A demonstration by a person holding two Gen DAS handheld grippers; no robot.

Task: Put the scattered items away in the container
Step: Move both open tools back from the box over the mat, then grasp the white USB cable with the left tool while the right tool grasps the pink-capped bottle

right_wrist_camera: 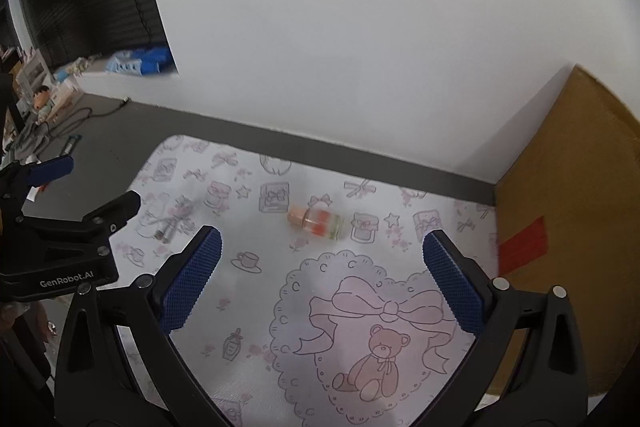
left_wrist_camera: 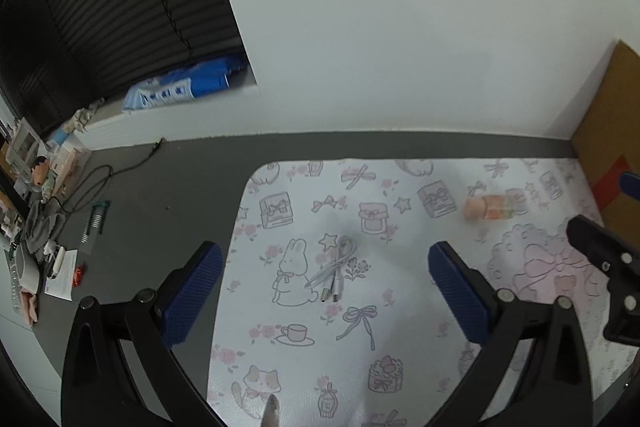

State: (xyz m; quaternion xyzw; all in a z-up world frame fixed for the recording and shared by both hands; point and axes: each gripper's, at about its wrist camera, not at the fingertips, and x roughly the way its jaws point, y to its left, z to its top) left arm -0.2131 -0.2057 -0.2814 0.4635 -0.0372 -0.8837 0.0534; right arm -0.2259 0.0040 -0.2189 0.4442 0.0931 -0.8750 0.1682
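Observation:
A coiled white USB cable (left_wrist_camera: 334, 269) lies on the patterned white mat (left_wrist_camera: 400, 347), straight ahead of my open left gripper (left_wrist_camera: 325, 293), whose blue pads hold nothing. The cable (right_wrist_camera: 172, 223) also shows at the left of the right wrist view. A small clear bottle with a peach cap (right_wrist_camera: 318, 221) lies on its side on the mat (right_wrist_camera: 260, 307), beyond my open, empty right gripper (right_wrist_camera: 322, 279). The same bottle (left_wrist_camera: 494, 207) appears at the mat's far right. A brown cardboard box (right_wrist_camera: 568, 227) with red tape stands at the mat's right edge.
The mat lies on a grey desk (left_wrist_camera: 160, 219) against a white wall (left_wrist_camera: 400, 27). Clutter, a black cord (left_wrist_camera: 92, 183) and a figurine (left_wrist_camera: 40, 171) sit at the desk's left. A blue pack (left_wrist_camera: 180, 87) rests on the window ledge. The right gripper's body (left_wrist_camera: 608, 267) shows at the right.

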